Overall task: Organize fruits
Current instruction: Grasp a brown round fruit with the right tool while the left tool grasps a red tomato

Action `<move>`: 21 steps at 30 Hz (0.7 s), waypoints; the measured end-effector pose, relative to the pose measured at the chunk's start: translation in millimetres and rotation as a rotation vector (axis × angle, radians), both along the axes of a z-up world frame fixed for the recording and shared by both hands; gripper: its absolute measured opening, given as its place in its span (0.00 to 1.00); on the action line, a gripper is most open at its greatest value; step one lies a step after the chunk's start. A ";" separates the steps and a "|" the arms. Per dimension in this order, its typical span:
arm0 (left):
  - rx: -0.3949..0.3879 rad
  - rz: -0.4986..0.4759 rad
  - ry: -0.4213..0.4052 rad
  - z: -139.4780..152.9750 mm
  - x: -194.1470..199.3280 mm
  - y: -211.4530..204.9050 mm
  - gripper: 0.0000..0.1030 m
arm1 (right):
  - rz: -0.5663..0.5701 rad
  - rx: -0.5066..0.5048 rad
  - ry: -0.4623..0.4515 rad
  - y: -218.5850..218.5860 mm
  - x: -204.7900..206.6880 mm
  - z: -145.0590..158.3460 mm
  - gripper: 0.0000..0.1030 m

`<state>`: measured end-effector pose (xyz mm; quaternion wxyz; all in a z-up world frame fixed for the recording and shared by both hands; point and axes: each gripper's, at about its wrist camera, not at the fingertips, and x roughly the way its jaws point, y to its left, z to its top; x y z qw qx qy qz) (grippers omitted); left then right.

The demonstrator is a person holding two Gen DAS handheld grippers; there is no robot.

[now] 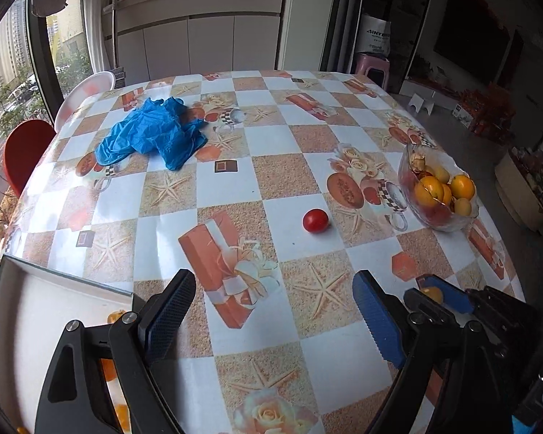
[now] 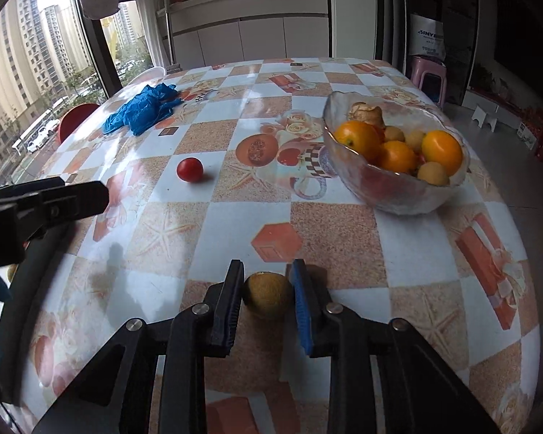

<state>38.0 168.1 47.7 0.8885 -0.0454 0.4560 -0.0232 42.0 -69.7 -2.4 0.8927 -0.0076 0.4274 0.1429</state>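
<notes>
Meanwhile, the left tongs point(image 1: 271, 311) gape wide and empty over the checkered counter point(image 1: 293, 166), a red tomato point(image 1: 315, 220) lying loose at 12 o'clock beyond them. Farther right, the right tongs point(image 2: 268, 302) pinch a small yellow-brown fruit point(image 2: 267, 298), with the glass fruit bowl point(image 2: 398, 191) at 2 o'clock.

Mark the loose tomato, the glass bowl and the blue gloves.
tomato point(image 2: 189, 169), right wrist view, middle of its red skin.
glass bowl point(image 2: 398, 195), right wrist view, front wall below the fruit.
blue gloves point(image 1: 152, 133), left wrist view, middle of the crumpled pile.
</notes>
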 end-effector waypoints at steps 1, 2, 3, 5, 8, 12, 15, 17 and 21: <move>-0.002 -0.003 0.005 -2.5 6.7 -3.8 0.87 | -0.011 0.010 0.000 -6.6 -4.5 -0.1 0.28; -0.003 -0.008 0.006 -4.9 13.2 -7.6 0.87 | -0.021 0.018 0.002 -12.4 -8.3 -0.4 0.28; 0.003 -0.013 0.004 -7.3 19.2 -11.8 0.87 | -0.029 0.026 0.003 -17.4 -11.7 -0.6 0.28; 0.023 -0.022 0.007 -12.3 30.4 -20.1 0.87 | -0.040 0.040 0.005 -24.4 -16.6 -0.6 0.28; 0.040 -0.021 0.007 -20.0 44.2 -28.4 0.87 | -0.043 0.061 0.014 -28.7 -20.8 -2.7 0.28; 0.066 -0.024 0.003 -28.0 56.2 -35.8 0.74 | -0.032 0.062 0.008 -26.1 -22.7 -4.0 0.28; 0.088 -0.029 0.030 -36.8 65.5 -39.8 0.58 | -0.037 0.075 0.008 -26.5 -22.5 -4.8 0.28; 0.092 -0.028 0.025 -40.7 69.4 -40.1 0.45 | -0.040 0.082 0.008 -28.0 -23.0 -5.3 0.28; 0.093 -0.029 0.016 -39.8 78.4 -40.5 0.25 | -0.043 0.088 0.006 -29.0 -22.5 -6.1 0.28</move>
